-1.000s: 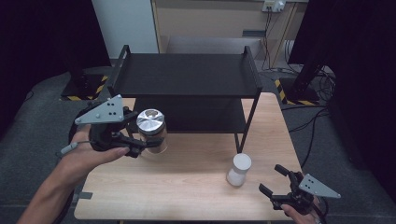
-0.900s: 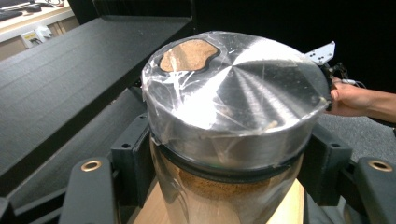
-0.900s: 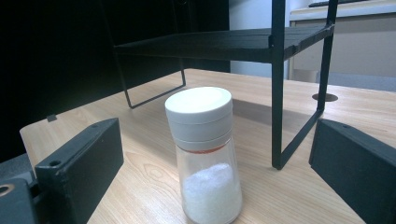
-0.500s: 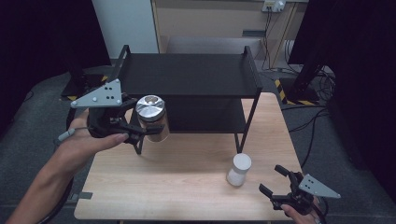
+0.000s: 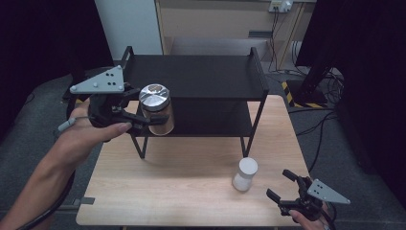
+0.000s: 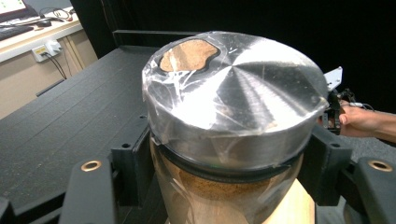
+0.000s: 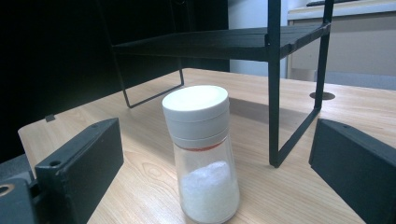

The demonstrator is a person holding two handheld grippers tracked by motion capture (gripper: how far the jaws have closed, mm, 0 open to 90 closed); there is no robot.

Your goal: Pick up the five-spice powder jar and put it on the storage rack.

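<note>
Light wooden table [image 5: 182, 191], black two-tier metal shelf [image 5: 191, 76] standing on its far half, small white-capped shaker [image 5: 245, 174] of white grains upright on the near right of the tabletop, just beyond the shelf's front right leg.

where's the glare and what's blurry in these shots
Left gripper view: bright glare streaks across the metal lid of the jar, with wrinkled plastic wrap catching light; the tool's near parts look soft. Right gripper view: the shaker is sharp, and the rack casts a shadow on the table. High view: dark surroundings.
</note>
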